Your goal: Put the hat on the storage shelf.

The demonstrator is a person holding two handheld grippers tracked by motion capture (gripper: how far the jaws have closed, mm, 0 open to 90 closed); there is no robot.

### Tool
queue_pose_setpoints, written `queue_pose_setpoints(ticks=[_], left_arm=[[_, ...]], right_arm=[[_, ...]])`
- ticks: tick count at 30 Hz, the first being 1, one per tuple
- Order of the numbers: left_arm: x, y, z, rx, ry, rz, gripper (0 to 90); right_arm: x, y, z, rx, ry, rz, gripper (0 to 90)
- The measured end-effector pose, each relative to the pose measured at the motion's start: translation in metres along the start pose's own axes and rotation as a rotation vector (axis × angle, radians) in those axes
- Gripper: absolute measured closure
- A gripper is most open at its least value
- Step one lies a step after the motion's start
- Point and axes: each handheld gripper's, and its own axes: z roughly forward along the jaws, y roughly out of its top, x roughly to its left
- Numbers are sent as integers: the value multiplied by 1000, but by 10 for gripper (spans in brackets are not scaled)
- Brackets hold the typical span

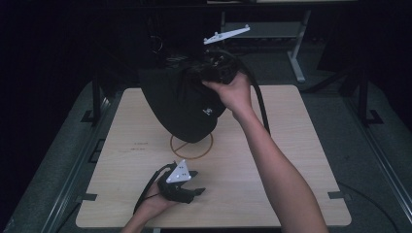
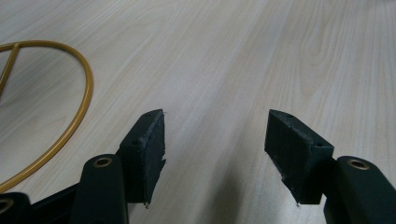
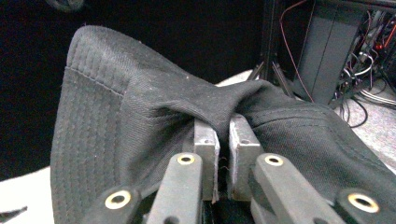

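**A:** What have you got there?

**B:** A black hat [image 1: 187,104], a soft cloth one with a stitched brim. My right gripper [image 1: 219,68] has a fold of its cloth pinched, jaws pressed nearly together on it. I'm holding the hat up over the far half of the table [image 1: 291,160], and its low edge hangs just above the yellow ring [image 1: 191,146] marked near the middle of the table top.

**A:** So which step is that?

**B:** Carrying, I'd say. The hat is lifted and held, not laid anywhere yet. It droops in a loose bag shape from the pinch.

**A:** And your other hand?

**B:** My left gripper [image 1: 187,187] rests low at the near edge of the table, jaws spread with nothing between them, just bare wood ahead and the ring's curve off to one side.

**A:** What does the next move ask for?

**B:** My guess is bringing the hat down over the ring, and keeping the pinch firm until the cloth has settled. It's floppy, so it may fold on itself; the free gripper could catch the brim and spread it.

**A:** Any writing to read?

**B:** A small white mark [image 1: 207,112] on the hat's side, too small to make out. There's faint print [image 1: 141,145] on the table left of the ring, unreadable too.
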Motion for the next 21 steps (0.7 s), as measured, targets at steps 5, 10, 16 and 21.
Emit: queue_pose_setpoints(ticks=[5,10,16,21], left_arm=[[-3,1,1,1,-11,7,375],[-6,2,2,1,-13,16,375],[-7,3,1,0,-16,25,375],[-7,3,2,3,-14,24,375]], right_arm=[[9,0,18,45,-22,-48,828],[20,-3,41,107,-40,-115,761],[25,-7,54,148,-14,-125,557],[20,-12,51,132,15,-104,485]])
